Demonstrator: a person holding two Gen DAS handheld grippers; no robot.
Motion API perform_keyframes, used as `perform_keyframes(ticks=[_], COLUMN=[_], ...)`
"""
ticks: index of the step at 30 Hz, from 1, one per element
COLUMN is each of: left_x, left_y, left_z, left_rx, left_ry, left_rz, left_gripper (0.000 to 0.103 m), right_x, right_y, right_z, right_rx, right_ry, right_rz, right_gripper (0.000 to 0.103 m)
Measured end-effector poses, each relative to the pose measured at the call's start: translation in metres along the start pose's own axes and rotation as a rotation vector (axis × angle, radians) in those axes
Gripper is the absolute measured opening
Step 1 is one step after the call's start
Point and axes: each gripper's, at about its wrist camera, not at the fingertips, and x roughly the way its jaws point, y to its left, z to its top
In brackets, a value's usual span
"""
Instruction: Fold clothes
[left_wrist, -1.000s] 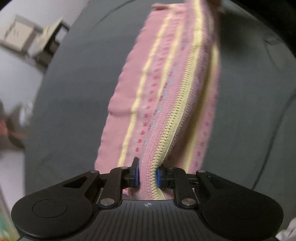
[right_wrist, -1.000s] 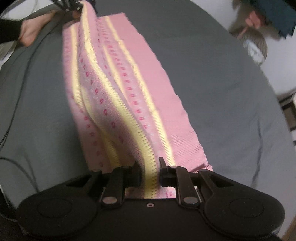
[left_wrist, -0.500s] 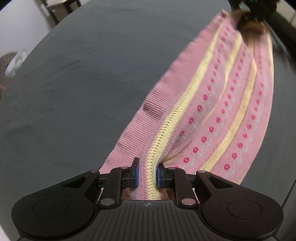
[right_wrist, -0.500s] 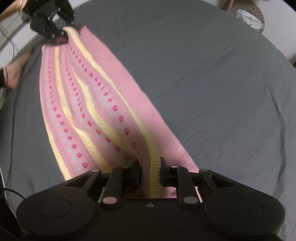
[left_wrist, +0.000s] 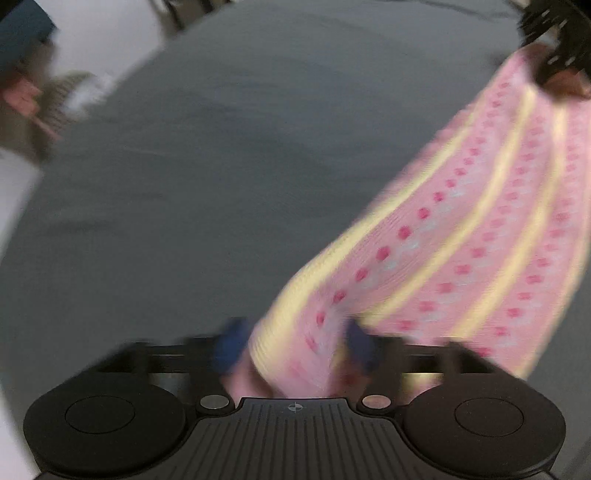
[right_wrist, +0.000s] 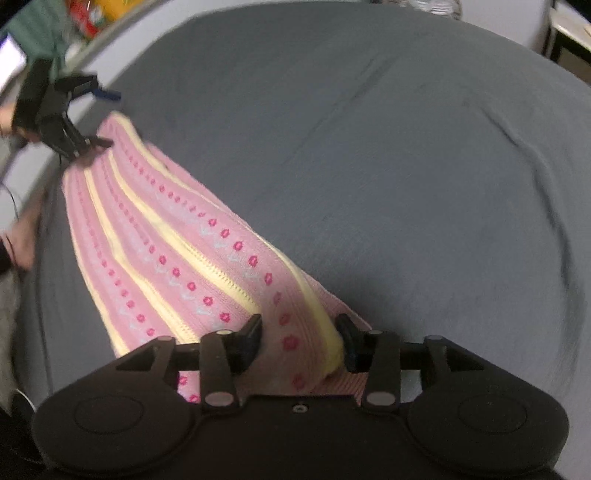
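Letting go: both jaws opening, left hand-held gripper and right hand-held gripper laying pink knit flat on bed.

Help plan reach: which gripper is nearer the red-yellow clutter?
Left gripper, at cloth's far end towards the clutter; right gripper at the other end. Both jaws opening astride cloth.

A dark grey, faintly creased fabric sheet covers the wide work surface. White wall shows beyond its far edge.

pink knit on grey bed
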Motion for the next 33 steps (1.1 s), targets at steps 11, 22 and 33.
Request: perform_keyframes(ticks=[11,22,33], left_x=[-0.026,-0.016,-0.02], left_y=[0.016,-0.003,-0.03], left_z=[-0.05,-0.063,-0.099], left_rx=[-0.455,-0.779,-0.978], left_ry=[-0.138,-0.212,-0.22], left_rz=[-0.162,-0.056,0.012], left_gripper=[0.09,0.026,0.02], right_x=[-0.007,-0.003,0.019], right_y=[-0.041,-0.033,-0.028], right_z=[-0.065,-0.091,-0.089], right_rx=[0.405,0.558,0.653], right_ry=[-0.295,-0.453,-0.522], right_rz=[0.144,0.123,0.008], right_gripper=[0.041,0.019,0.022])
